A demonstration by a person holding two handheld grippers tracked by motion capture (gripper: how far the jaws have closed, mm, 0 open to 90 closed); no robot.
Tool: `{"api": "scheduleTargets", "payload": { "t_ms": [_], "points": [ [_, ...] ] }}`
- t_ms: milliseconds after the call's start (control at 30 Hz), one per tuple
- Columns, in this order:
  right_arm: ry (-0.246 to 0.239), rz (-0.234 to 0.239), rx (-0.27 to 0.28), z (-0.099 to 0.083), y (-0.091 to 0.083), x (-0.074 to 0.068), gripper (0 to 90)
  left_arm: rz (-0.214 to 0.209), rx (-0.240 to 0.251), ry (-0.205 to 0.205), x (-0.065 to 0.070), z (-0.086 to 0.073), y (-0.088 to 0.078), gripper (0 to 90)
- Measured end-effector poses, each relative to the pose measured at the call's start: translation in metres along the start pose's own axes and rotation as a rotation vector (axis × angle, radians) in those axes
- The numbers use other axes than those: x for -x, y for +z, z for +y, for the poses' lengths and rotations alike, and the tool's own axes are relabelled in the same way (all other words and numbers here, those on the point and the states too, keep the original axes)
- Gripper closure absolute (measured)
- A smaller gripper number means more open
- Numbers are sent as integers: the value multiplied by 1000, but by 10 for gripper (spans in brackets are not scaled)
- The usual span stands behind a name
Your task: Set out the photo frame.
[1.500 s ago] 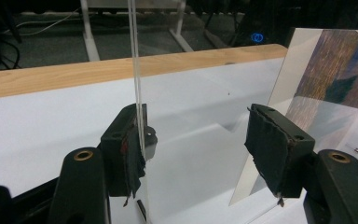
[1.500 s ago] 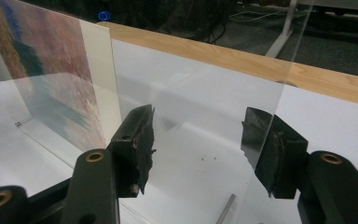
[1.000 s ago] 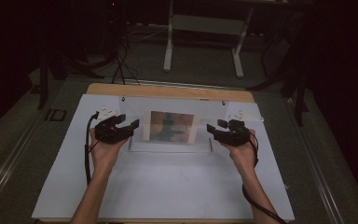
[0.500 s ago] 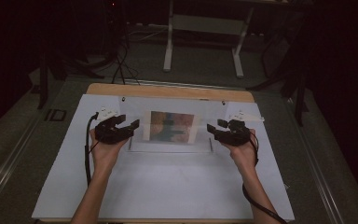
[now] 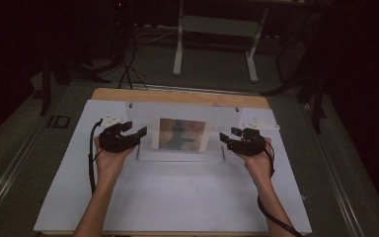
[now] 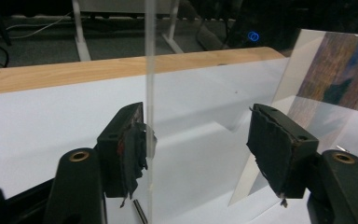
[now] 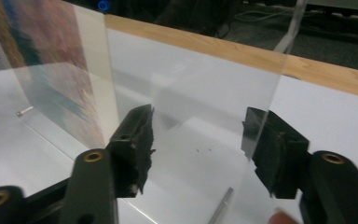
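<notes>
clear frame stands on the bench, right gripper has just let go

your right gripper [image 5: 233,137] has just been opening its jaws; the right edge of the clear acrylic frame [image 5: 180,150] is between them, but the pads do not press it. your left gripper [image 5: 137,134] is released too: in the left gripper view one pad [image 6: 133,151] lies against the panel edge and the other stands apart. the frame with its colourful picture [image 5: 181,134] stands upright in the middle of the white sheet [image 5: 177,197] on the bench [image 5: 177,95]. i judge the placing is finished, so you can pull both hands away. nothing else stands near, only take care not to knock the thin panel.
</notes>
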State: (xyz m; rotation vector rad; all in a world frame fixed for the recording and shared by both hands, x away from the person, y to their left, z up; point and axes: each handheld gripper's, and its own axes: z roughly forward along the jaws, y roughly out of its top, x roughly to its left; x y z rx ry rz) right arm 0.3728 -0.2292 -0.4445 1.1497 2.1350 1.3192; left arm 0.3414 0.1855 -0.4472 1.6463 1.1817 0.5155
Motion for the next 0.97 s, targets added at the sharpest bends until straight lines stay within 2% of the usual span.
{"api": "scheduleTargets", "payload": {
  "t_ms": [200, 367, 533, 667, 833, 967],
  "points": [
    [3, -8, -5, -3, -5, 3, 396, 2, 21, -25, -7, -4, -7, 362],
    [-17, -13, -17, -5, -10, 0, 392, 4, 27, -26, -10, -6, -15, 363],
    [-7, -5, -12, -8, -15, 0, 385, 8, 40, -22, -12, -6, -24, 363],
    [9, 0, -7, -12, -21, 2, 384, 5, 46, -37, -16, -8, -31, 363],
    [37, -7, -4, -16, -29, 9, 384, 24, 37, -44, -24, -13, -40, 364],
    [69, -14, -8, -21, -32, 17, 384, 45, 38, -68, -31, -17, -46, 367]
  ]
}}
